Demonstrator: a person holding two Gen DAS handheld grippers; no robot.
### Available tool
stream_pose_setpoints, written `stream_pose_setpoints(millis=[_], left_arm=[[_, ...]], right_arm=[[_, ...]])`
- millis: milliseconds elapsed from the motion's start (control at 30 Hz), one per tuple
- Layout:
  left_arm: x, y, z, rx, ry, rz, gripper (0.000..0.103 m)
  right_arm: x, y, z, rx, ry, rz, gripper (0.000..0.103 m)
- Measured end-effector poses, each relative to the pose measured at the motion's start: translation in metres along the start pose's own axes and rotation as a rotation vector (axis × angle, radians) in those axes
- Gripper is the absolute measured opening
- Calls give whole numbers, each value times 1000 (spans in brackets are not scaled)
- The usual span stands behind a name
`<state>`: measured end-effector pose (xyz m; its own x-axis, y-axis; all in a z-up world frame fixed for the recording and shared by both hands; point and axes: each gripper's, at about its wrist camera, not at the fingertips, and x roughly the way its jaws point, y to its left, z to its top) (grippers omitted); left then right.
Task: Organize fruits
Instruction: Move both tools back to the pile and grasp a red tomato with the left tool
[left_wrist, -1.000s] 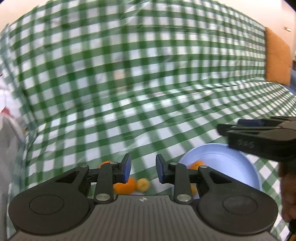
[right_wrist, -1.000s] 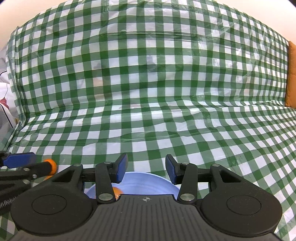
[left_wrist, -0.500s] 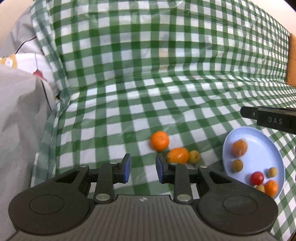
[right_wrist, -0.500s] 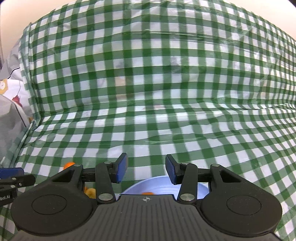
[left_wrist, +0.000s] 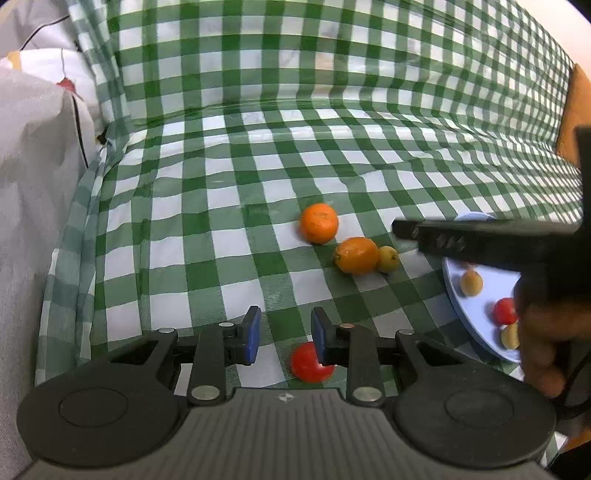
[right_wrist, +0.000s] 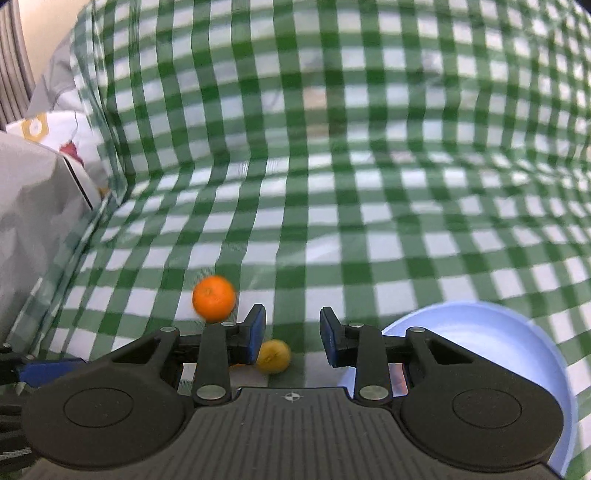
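Observation:
On the green checked cloth lie two oranges (left_wrist: 318, 223) (left_wrist: 357, 255), a small yellow fruit (left_wrist: 388, 259) and a red tomato (left_wrist: 311, 362). My left gripper (left_wrist: 284, 335) is open and empty, and the tomato lies just below its right finger. A light blue plate (left_wrist: 480, 317) at the right holds a yellow fruit (left_wrist: 471, 282), a red one (left_wrist: 505, 311) and another yellow one. My right gripper (right_wrist: 291, 335) is open and empty, above the yellow fruit (right_wrist: 273, 356), with an orange (right_wrist: 214, 297) to its left and the plate (right_wrist: 491, 332) to its right.
The cloth rises up a back wall (left_wrist: 295, 55). A grey and white fabric (left_wrist: 33, 155) lies along the left edge. An orange cushion (left_wrist: 574, 110) sits far right. The right gripper's body (left_wrist: 498, 243) reaches across the plate in the left wrist view.
Both grippers have tilted down and pulled back; the fruits and plate now show fully. The right gripper has swung left, over the yellow fruit. Both stayed open.

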<state>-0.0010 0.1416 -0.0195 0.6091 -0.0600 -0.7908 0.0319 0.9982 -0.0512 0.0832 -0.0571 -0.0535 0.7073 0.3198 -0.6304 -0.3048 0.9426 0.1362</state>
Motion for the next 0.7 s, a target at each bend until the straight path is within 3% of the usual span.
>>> stream_pose_setpoints(millis=[133, 233, 433, 567, 700], left_arm=[[1, 4, 0, -8, 7, -4, 32], [3, 5, 1, -6, 22, -19, 34], [21, -9, -8, 21, 115, -78, 36], [35, -17, -15, 62, 170, -59, 36], [35, -17, -16, 63, 168, -52, 36]], right_arm=[[17, 8, -10, -7, 63, -11, 34], [24, 12, -10, -22, 52, -38, 34], [26, 11, -10, -35, 62, -21, 34], [25, 12, -9, -68, 80, -4, 34], [23, 11, -10, -94, 106, 26, 34]])
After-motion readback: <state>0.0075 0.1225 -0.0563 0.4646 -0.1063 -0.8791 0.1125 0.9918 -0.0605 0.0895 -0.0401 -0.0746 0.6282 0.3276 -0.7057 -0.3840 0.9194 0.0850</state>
